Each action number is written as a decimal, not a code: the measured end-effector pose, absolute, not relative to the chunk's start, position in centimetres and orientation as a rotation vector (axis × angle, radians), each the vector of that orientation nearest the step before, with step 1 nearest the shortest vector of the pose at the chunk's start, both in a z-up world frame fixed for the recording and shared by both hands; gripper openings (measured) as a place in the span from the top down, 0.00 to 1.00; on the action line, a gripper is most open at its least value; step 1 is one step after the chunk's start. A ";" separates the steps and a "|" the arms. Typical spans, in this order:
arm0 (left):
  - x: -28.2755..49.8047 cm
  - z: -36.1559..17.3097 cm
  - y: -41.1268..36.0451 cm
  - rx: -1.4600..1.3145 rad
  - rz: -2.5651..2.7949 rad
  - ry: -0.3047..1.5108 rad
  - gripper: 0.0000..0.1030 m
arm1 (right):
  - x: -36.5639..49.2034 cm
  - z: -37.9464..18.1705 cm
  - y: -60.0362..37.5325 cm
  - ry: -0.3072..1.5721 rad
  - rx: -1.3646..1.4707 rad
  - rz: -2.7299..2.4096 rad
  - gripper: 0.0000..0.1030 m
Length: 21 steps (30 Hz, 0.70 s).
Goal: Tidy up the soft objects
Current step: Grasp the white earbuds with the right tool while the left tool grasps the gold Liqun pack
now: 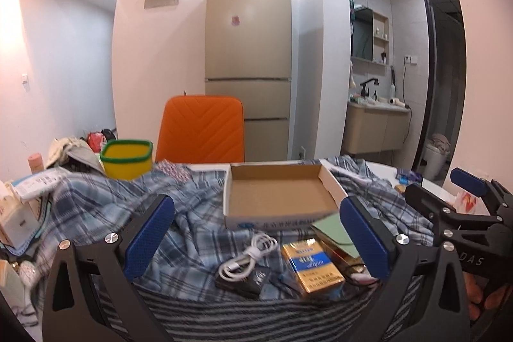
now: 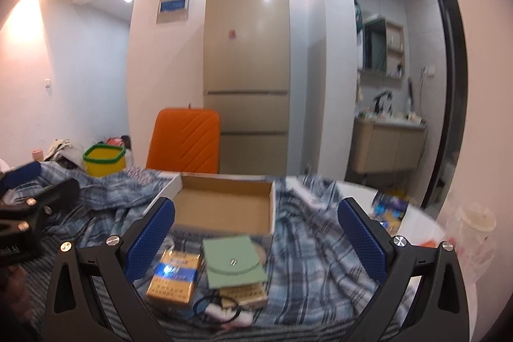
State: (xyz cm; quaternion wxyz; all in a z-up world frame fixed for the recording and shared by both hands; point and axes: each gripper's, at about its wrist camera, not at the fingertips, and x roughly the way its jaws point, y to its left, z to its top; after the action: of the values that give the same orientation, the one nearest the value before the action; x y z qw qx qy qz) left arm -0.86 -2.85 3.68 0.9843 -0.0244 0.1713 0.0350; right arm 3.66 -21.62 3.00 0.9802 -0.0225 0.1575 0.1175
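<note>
A blue plaid cloth (image 1: 105, 197) (image 2: 307, 233) lies spread and rumpled over the table. On it stands an open, empty cardboard box (image 1: 275, 194) (image 2: 224, 204). In front of the box lie a gold cigarette pack (image 1: 309, 265) (image 2: 173, 274), a green card (image 2: 232, 258) (image 1: 333, 231), a white coiled cable (image 1: 248, 255) and a black item (image 1: 243, 281). A striped cloth (image 1: 256, 316) lies nearest me. My left gripper (image 1: 256, 241) is open and empty above the small items. My right gripper (image 2: 256, 241) is open and empty too; it also shows at the right of the left wrist view (image 1: 449, 197).
A yellow bin with a green rim (image 1: 126, 159) (image 2: 104, 161) stands at the back left beside piled clothes (image 1: 69, 149). An orange chair back (image 1: 202, 129) is behind the table, then a fridge (image 1: 248, 53). Small packets (image 2: 389, 210) and a plastic cup (image 2: 474, 226) sit at the right.
</note>
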 end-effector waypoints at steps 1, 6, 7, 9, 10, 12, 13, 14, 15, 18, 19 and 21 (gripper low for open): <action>-0.5 3.3 -3.1 -0.055 0.066 0.363 0.00 | 3.7 2.7 -21.8 0.335 -0.042 0.237 0.00; 0.4 1.2 -4.3 -0.056 0.059 0.461 0.02 | 4.4 0.7 -22.8 0.451 -0.021 0.244 0.03; 0.5 0.7 -4.5 -0.051 0.065 0.480 0.02 | 4.6 0.2 -22.9 0.488 -0.012 0.254 0.03; 0.5 0.1 -4.6 -0.049 0.078 0.513 0.02 | 5.2 -0.8 -23.0 0.559 0.000 0.254 0.04; 0.7 -0.4 -4.9 -0.038 0.082 0.540 0.02 | 5.5 -1.3 -23.0 0.585 0.003 0.253 0.05; 0.7 -1.0 -4.9 -0.038 0.073 0.566 0.02 | 6.2 -2.4 -22.9 0.639 0.008 0.266 0.07; 0.6 -1.0 -4.8 -0.045 0.074 0.573 0.02 | 6.6 -2.8 -22.8 0.667 0.008 0.280 0.09; 0.6 -1.0 -4.6 -0.055 0.076 0.576 0.02 | 6.9 -3.2 -22.6 0.689 0.009 0.292 0.10; 0.6 -1.0 -4.4 -0.063 0.082 0.577 0.02 | 7.3 -3.7 -22.4 0.719 0.012 0.305 0.11; 0.8 -1.4 -4.1 -0.076 0.096 0.590 0.02 | 8.0 -4.8 -21.9 0.786 0.031 0.351 0.15; 0.9 -1.7 -4.0 -0.077 0.098 0.599 0.02 | 8.2 -5.1 -21.8 0.801 0.034 0.359 0.18; 1.0 -2.2 -4.0 -0.080 0.095 0.620 0.02 | 8.5 -5.9 -21.4 0.836 0.028 0.372 0.24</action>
State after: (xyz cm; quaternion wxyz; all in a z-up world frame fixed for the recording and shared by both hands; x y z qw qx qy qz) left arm 1.00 -4.03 -2.20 0.9505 -0.0394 0.3048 0.0465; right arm 8.47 -21.39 -5.94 0.8971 0.0135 0.4034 0.1797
